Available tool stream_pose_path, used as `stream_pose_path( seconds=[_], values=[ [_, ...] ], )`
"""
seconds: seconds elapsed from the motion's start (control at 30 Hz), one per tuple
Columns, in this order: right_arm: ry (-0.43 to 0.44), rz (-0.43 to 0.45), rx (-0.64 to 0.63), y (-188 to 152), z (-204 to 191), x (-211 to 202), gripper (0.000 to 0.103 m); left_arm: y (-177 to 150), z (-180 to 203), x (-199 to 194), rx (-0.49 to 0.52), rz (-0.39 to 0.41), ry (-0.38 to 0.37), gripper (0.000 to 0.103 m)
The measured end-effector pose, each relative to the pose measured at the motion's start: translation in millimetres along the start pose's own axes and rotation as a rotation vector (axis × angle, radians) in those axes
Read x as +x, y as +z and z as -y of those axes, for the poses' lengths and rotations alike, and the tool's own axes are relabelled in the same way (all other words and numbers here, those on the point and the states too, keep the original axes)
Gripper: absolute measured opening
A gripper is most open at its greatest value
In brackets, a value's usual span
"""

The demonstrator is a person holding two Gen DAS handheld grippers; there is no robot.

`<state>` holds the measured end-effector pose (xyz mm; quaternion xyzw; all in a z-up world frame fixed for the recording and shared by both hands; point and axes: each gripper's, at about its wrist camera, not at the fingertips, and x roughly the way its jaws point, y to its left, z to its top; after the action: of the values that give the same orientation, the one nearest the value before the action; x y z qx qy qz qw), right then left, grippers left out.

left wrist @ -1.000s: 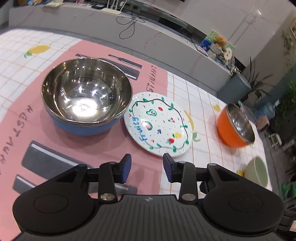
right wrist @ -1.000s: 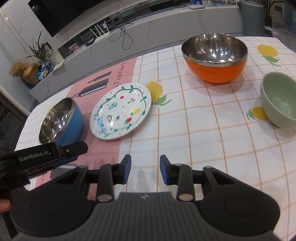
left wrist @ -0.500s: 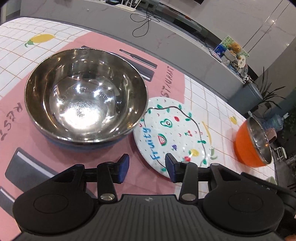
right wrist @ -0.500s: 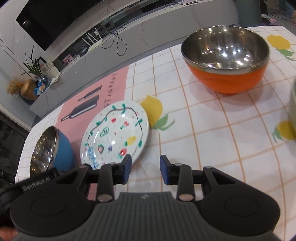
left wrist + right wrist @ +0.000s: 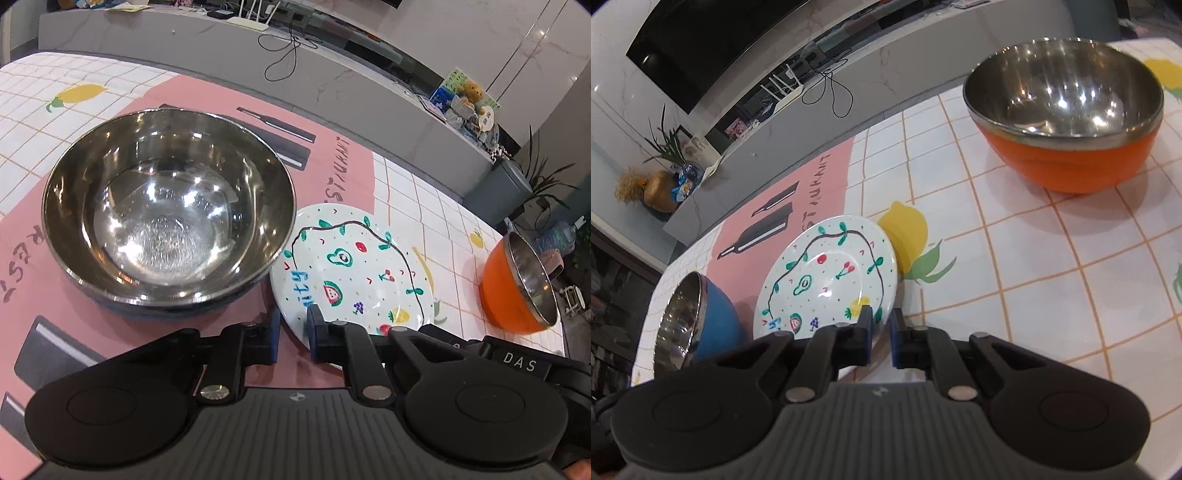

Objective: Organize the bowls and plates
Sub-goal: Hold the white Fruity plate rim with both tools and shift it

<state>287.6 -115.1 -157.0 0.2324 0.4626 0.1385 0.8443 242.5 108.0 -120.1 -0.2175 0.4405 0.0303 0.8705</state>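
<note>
A white plate [image 5: 354,273] painted with fruit lies on the tablecloth between two steel-lined bowls. The blue bowl [image 5: 166,314] touches its left side, and the orange bowl [image 5: 506,291] stands apart at the far right. My left gripper [image 5: 293,334] is closing on the plate's near-left rim, which sits between its blue pads. In the right wrist view, my right gripper [image 5: 881,334] is closing on the near-right rim of the plate [image 5: 827,280]. There the blue bowl [image 5: 720,317] is at the left and the orange bowl [image 5: 1071,162] at the upper right.
The checked tablecloth [image 5: 1052,295] has lemon prints and a pink panel [image 5: 332,162] under the blue bowl. Past the table's far edge runs a long grey console [image 5: 221,48] with cables, boxes and a plant.
Both grippers came forward and down to the plate. Their jaws, open wide half a second ago, have narrowed onto its rim. The bowls have stayed in place.
</note>
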Motion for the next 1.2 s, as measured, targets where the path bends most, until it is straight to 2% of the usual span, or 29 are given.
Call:
stream_pose_path(
  seconds=[0.07, 0.13, 0.2, 0.23, 0.33, 0.4, 0.43, 0.5, 0.53, 0.57, 0.77, 0.8, 0.87, 0.93, 1.0, 1.2],
  values=[
    [-0.01, 0.0, -0.005, -2, 0, -4, 0.004, -4, 1, -6, 0.005, -0.01, 0.007, 0.011],
    [-0.01, -0.006, -0.006, -4, 1, -10, 0.0, -10, 3, -13, 0.015, -0.014, 0.003, 0.0],
    [0.021, -0.015, 0.003, -10, 3, -19, 0.0, -16, 8, -20, 0.014, -0.035, -0.039, 0.0],
    [0.041, -0.029, 0.01, -15, 3, -23, 0.0, -19, 12, -22, 0.021, -0.043, -0.023, 0.0],
    [-0.001, -0.03, -0.015, -30, 0, -31, 0.0, -28, 17, -26, 0.066, -0.004, 0.017, 0.001],
    [-0.004, -0.021, -0.012, -35, 3, -35, 0.002, -27, 11, -29, 0.046, 0.03, 0.007, 0.008],
    [0.0, -0.015, -0.004, -35, 6, -37, 0.003, -24, 7, -30, 0.022, 0.044, 0.004, 0.017],
    [0.004, -0.003, 0.009, -32, 10, -39, 0.012, -19, 0, -26, -0.017, 0.06, 0.023, 0.028],
    [0.002, -0.001, 0.013, -28, 12, -38, 0.021, -16, -4, -23, -0.036, 0.059, 0.027, 0.028],
    [0.003, 0.003, 0.018, -25, 13, -37, 0.024, -14, -6, -20, -0.049, 0.056, 0.019, 0.028],
    [0.005, 0.011, 0.062, -5, 14, -19, 0.024, -7, -11, -5, -0.096, 0.082, 0.018, 0.028],
    [-0.001, 0.007, 0.067, -4, 14, -14, 0.024, -7, -12, -3, -0.105, 0.085, 0.017, 0.028],
    [0.006, 0.01, 0.079, -4, 14, -8, 0.017, -6, -12, -1, -0.11, 0.089, 0.024, 0.026],
    [0.017, 0.017, 0.078, -5, 14, -6, 0.011, -5, -10, 2, -0.095, 0.085, 0.014, 0.013],
    [0.033, 0.018, 0.085, -7, 14, -4, 0.006, -6, -8, 1, -0.08, 0.08, 0.013, 0.013],
    [0.011, 0.019, 0.067, -12, 12, -13, 0.005, -12, -8, -9, -0.068, 0.029, 0.001, 0.012]
  ],
)
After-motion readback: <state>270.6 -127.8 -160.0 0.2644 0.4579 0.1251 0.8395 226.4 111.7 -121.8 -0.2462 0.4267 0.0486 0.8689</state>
